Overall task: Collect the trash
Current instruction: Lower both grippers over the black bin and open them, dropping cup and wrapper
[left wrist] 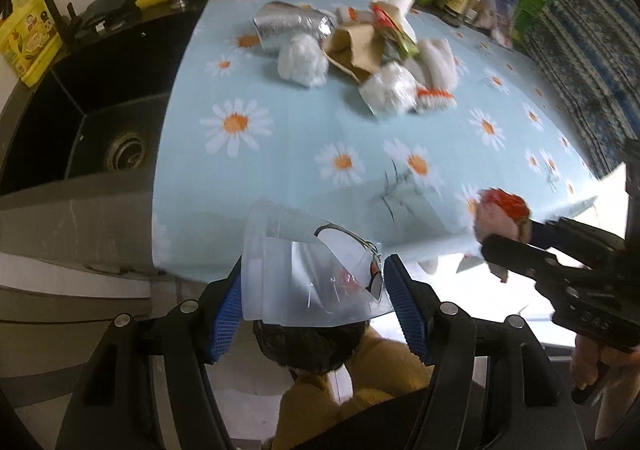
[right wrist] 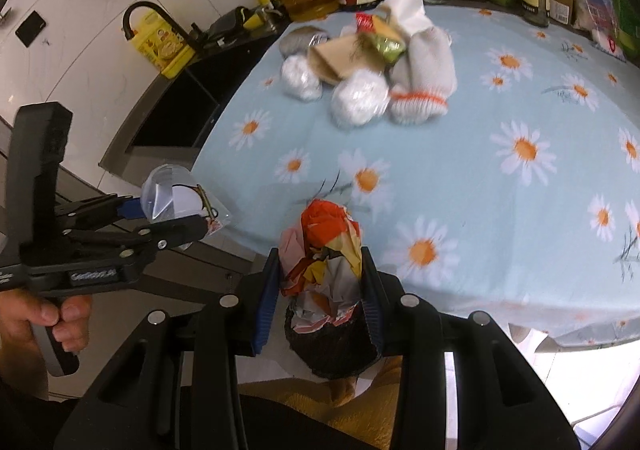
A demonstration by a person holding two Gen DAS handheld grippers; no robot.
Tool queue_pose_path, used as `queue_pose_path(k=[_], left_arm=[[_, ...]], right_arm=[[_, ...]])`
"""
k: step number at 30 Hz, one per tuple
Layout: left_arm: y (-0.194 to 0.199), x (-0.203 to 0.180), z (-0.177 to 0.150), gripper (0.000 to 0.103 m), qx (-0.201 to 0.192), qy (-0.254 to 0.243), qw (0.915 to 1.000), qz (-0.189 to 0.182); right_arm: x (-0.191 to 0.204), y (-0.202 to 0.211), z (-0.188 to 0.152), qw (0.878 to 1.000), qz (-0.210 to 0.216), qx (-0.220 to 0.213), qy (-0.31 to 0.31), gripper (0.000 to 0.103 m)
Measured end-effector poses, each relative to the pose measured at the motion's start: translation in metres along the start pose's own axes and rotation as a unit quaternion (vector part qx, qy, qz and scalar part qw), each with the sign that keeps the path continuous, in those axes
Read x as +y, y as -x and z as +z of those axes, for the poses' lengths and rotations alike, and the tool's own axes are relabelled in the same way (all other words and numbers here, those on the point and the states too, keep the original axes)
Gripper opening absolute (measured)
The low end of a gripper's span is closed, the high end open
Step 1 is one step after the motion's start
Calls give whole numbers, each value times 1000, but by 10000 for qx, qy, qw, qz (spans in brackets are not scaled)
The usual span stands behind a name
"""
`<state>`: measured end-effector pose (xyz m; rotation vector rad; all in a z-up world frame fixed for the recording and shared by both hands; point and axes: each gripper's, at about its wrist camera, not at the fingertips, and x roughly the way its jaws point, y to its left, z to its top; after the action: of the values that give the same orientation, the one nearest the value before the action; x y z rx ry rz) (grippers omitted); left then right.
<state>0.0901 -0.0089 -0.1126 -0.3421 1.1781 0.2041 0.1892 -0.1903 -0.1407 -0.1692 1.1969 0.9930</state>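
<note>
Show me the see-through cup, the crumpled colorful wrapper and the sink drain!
Clear plastic cup (left wrist: 304, 270): left wrist view, its side wall.
Crumpled wrapper (right wrist: 324, 246): right wrist view, its middle.
Sink drain (left wrist: 125, 150): left wrist view, its metal ring.

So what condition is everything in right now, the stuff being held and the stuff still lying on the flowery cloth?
Left gripper: jaws shut on the clear plastic cup, crushed.
Right gripper: jaws shut on the crumpled orange and pink wrapper.
Black mesh bin: below both, partly filled.
Silver foil can: on its side.
White cotton gloves: heaped, untouched.
Brown paper bag: crumpled, open.
Black sink: dry-looking, tap off.
</note>
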Motion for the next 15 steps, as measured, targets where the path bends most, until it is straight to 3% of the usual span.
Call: queue_pose_path(k=[7,15], left_arm=[[0,2,-32,65,169,-185,9995,-166],[-31,9,-63,65,607,-240,9974,-292]], right_arm=[[13,-11,-31,9996,-107,182,-201,39],[14,-39,-63,9974,-227,510,-463,39]])
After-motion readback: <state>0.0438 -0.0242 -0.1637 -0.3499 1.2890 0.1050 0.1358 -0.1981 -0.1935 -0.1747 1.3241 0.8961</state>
